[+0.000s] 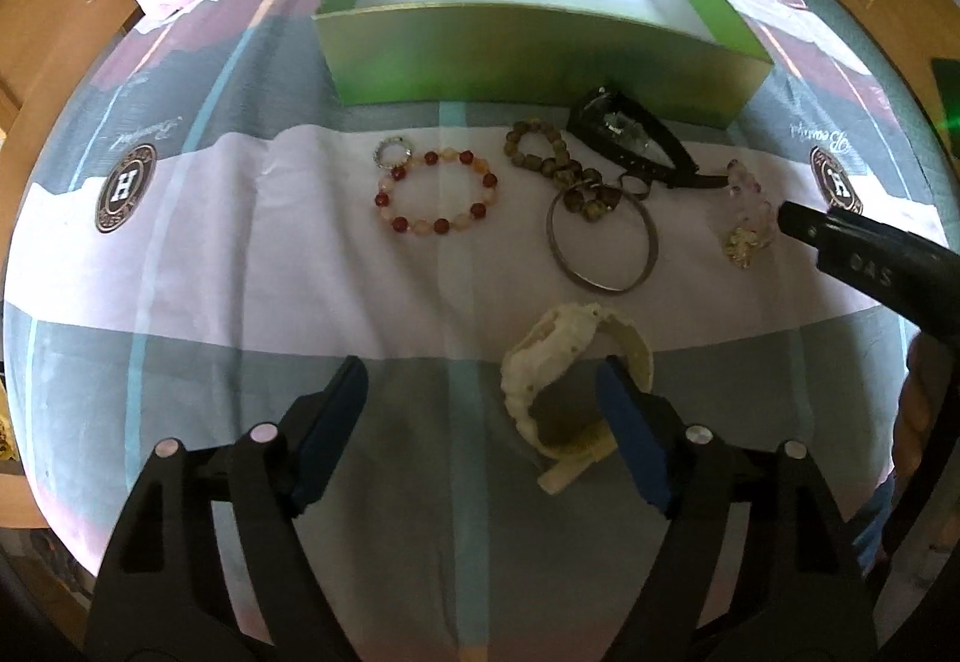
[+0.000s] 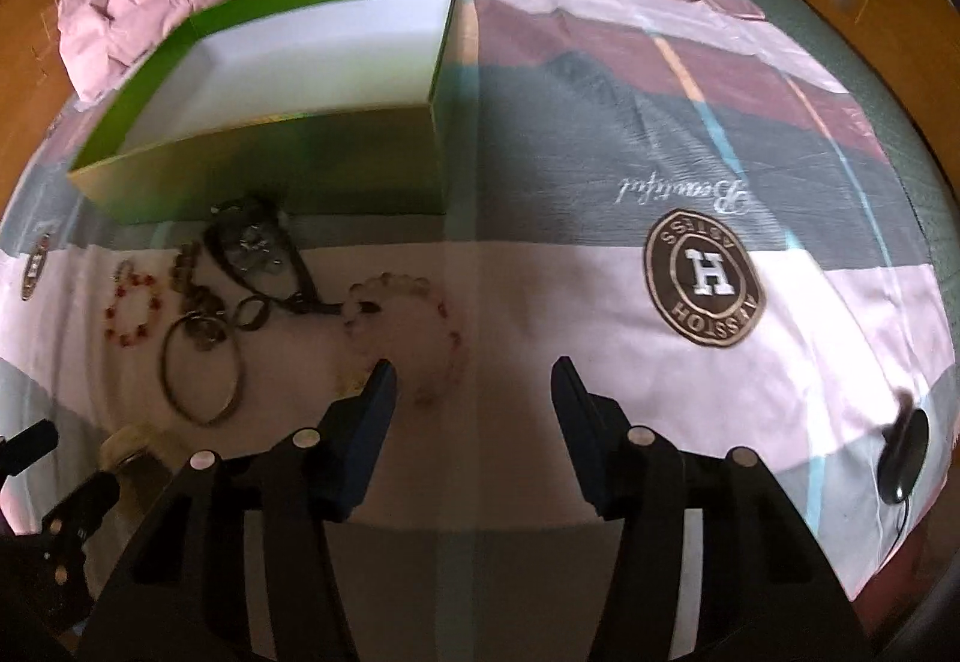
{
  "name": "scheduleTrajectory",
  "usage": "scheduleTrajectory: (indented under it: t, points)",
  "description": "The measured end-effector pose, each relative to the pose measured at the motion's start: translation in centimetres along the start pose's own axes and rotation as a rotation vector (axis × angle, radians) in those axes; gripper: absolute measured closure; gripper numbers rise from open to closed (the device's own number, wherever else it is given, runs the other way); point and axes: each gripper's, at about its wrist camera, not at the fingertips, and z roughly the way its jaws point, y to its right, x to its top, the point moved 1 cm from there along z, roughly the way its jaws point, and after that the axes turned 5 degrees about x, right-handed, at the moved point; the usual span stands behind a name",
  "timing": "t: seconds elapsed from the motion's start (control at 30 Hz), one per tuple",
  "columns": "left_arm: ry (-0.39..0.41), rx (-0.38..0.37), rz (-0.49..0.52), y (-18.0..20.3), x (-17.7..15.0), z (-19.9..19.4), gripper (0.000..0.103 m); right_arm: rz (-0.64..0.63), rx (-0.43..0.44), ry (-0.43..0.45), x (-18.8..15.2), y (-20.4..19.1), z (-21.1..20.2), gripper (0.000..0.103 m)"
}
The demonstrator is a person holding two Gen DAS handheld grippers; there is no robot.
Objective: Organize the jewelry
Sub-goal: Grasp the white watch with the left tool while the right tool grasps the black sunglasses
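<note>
Bed with a striped sheet (image 1: 240,254), jewelry spread in front of a green box (image 1: 528,62)

I tilt both claws steeply down at the bed. My left claw (image 1: 480,392) is released, its right finger (image 1: 630,440) in front of the cream watch (image 1: 564,362), nothing gripped. My right claw (image 2: 474,392) is released too, over the pale pink bead bracelet (image 2: 408,314), not grasping it. The red bead bracelet (image 1: 435,194), metal bangle (image 1: 603,242) and black watch (image 1: 630,134) lie near the box, outside it
</note>
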Motion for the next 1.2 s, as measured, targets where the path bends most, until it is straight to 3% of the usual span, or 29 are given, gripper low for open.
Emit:
scheduleTrajectory:
  t: [0.2, 0.33, 0.53, 0.6, 0.7, 1.0, 1.2]
  points:
    - [-0.024, -0.010, 0.010, 0.5, 0.3, 1.4, 0.024, -0.025, 0.135, 0.026, 2.2, -1.5, -0.4, 0.048]
    - [-0.040, -0.013, 0.004, 0.8, 0.5, 2.2, 0.036, -0.140, 0.147, 0.016, 4.3, -4.7, 0.8, 0.049]
    - [-0.057, -0.019, 0.011, 0.9, 0.9, 2.8, 0.042, -0.190, 0.111, -0.070, 4.9, -6.6, 4.5, 0.077]
    - [-0.062, -0.029, 0.016, 1.1, 1.0, 3.0, 0.048, -0.174, 0.136, -0.077, 4.8, -6.4, 4.8, 0.091]
    - [-0.073, -0.054, 0.022, 1.4, 1.4, 3.4, 0.077, -0.173, 0.148, -0.077, 4.6, -6.2, 4.4, 0.095]
    - [-0.019, -0.031, -0.006, -0.1, 0.8, 0.6, 0.080, -0.158, 0.191, -0.043, 3.3, -5.4, 0.5, 0.101]
    - [0.000, -0.012, -0.029, -2.0, -0.9, -1.8, 0.080, -0.168, 0.277, -0.033, -1.1, -6.5, -2.8, 0.103]
